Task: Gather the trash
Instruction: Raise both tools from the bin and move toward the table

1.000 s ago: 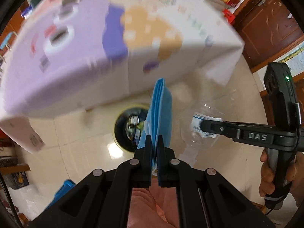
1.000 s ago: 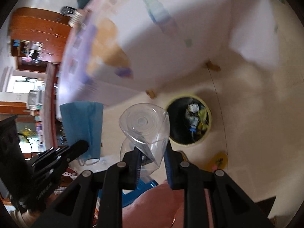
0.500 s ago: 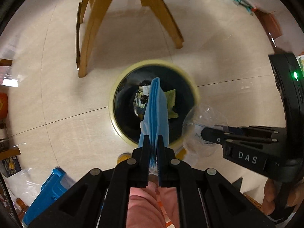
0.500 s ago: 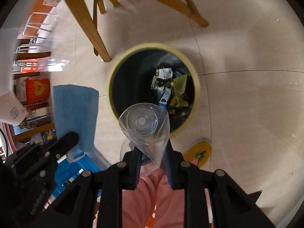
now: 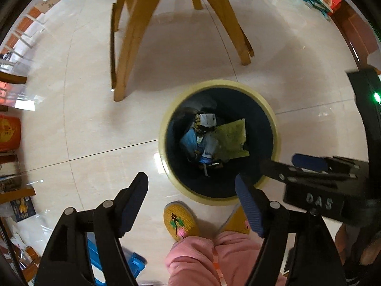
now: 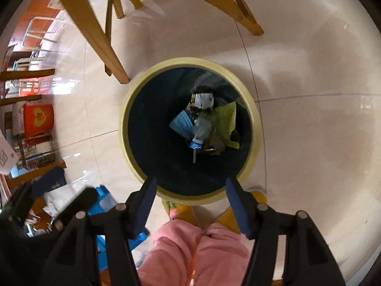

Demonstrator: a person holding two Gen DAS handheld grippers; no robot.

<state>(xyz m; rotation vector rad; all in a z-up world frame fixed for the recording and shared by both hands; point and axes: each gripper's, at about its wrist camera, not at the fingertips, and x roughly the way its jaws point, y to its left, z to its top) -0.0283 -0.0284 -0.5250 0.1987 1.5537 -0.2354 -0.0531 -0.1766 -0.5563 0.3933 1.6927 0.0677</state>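
Trash bin [image 6: 190, 196] on glossy cream tile floor [image 6: 309, 119], wooden table legs [image 5: 126, 47] behind

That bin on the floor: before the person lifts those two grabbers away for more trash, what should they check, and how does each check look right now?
1. Left gripper empty: ok. Its jaws have just been opening and nothing is between them.
2. Right gripper empty: ok. Its jaws have just been opening too, with nothing between them.
3. Blue mask inside the bin: ok, it lies among the trash at the bottom.
4. Clear plastic bottle inside the bin: ok, though blurred.
5. Nothing dropped on the floor beside the bin: ok in what shows; only the yellow slippers are there.
6. Bin has room for more: ok, the trash sits low.
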